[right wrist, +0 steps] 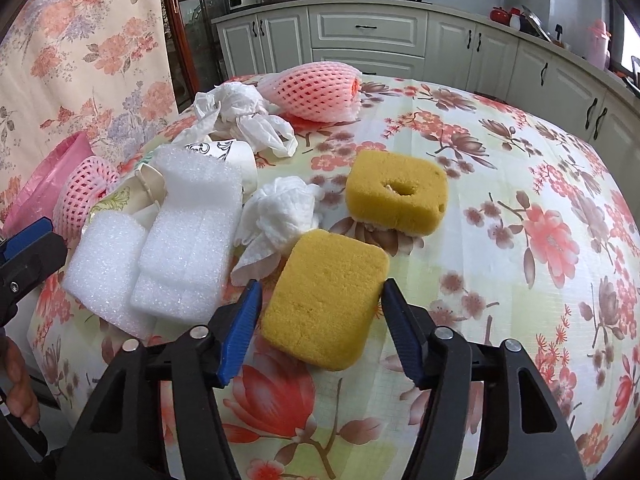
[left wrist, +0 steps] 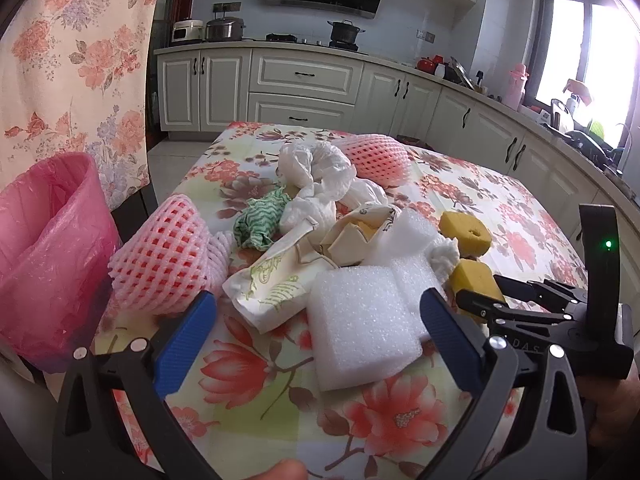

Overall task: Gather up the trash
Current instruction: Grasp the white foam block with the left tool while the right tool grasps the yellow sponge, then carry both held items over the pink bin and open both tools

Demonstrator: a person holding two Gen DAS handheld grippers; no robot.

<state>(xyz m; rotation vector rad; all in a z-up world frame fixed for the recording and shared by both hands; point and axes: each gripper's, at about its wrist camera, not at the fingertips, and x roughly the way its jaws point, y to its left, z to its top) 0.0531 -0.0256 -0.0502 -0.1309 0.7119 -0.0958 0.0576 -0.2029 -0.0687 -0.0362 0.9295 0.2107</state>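
both tongs open: right tongs (right wrist: 320, 312) straddle yellow sponge (right wrist: 324, 296), left tongs (left wrist: 316, 320) flank white foam block (left wrist: 360, 320).

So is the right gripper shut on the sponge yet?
Not yet: right gripper open, jaws either side of the sponge, gaps showing.

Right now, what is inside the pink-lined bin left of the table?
The pink-lined bin shows only its crinkled pink liner along the near wall. Its bottom is hidden by the rim, so any trash inside cannot be confirmed.
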